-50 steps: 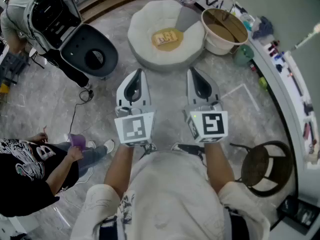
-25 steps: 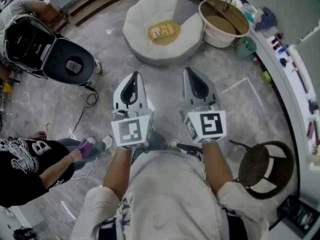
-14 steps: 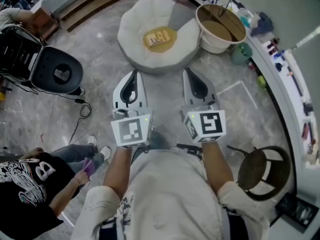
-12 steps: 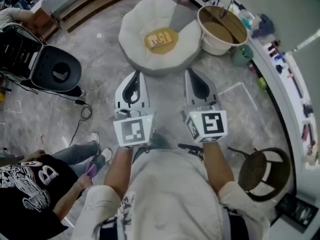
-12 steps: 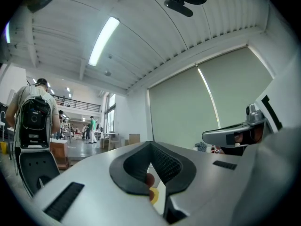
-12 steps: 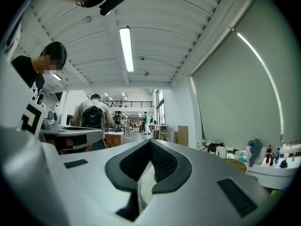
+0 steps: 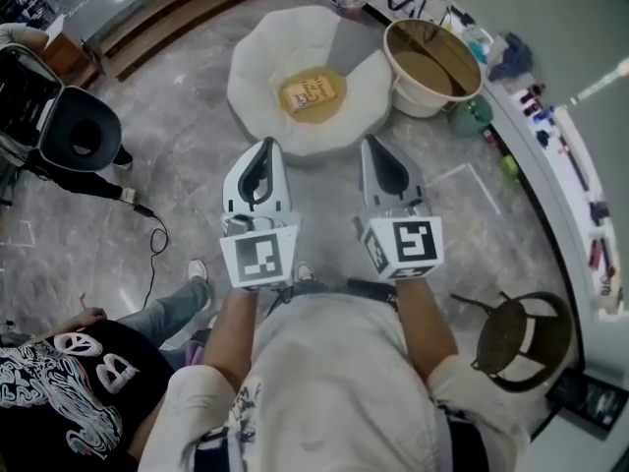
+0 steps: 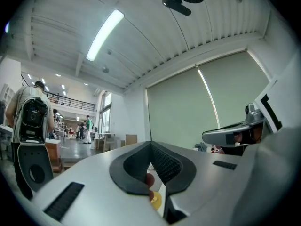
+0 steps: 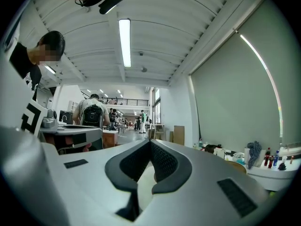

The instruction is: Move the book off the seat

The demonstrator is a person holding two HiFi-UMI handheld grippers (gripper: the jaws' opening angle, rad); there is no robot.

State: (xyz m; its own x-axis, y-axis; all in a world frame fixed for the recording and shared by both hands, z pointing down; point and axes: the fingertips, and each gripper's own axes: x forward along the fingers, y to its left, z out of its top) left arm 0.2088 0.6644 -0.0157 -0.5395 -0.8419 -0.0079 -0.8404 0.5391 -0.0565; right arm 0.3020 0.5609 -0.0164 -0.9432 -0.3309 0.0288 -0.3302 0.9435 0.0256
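Note:
A yellow book (image 7: 312, 94) lies flat in the hollow of a round white cushioned seat (image 7: 265, 67) on the floor, at the top of the head view. My left gripper (image 7: 265, 146) and right gripper (image 7: 372, 144) are held level, side by side, their tips just short of the seat's near edge. Both are shut with nothing between the jaws. In the left gripper view the shut left gripper (image 8: 150, 143) fills the lower frame, and a sliver of the yellow book (image 8: 156, 200) shows below it. Under the shut right gripper (image 9: 150, 141), the right gripper view shows the white seat (image 9: 145, 182).
A beige round tub (image 7: 413, 91) stands right of the seat, with a green pot (image 7: 473, 115) beside it. A white counter (image 7: 565, 155) with bottles runs along the right. A dark stool (image 7: 514, 337) is at lower right, a black chair (image 7: 71, 134) at left, a person (image 7: 69, 391) at lower left.
Both grippers have moved forward together toward the seat, which now lies closer to their tips. The black chair and the person at left have slid toward the frame's edge.

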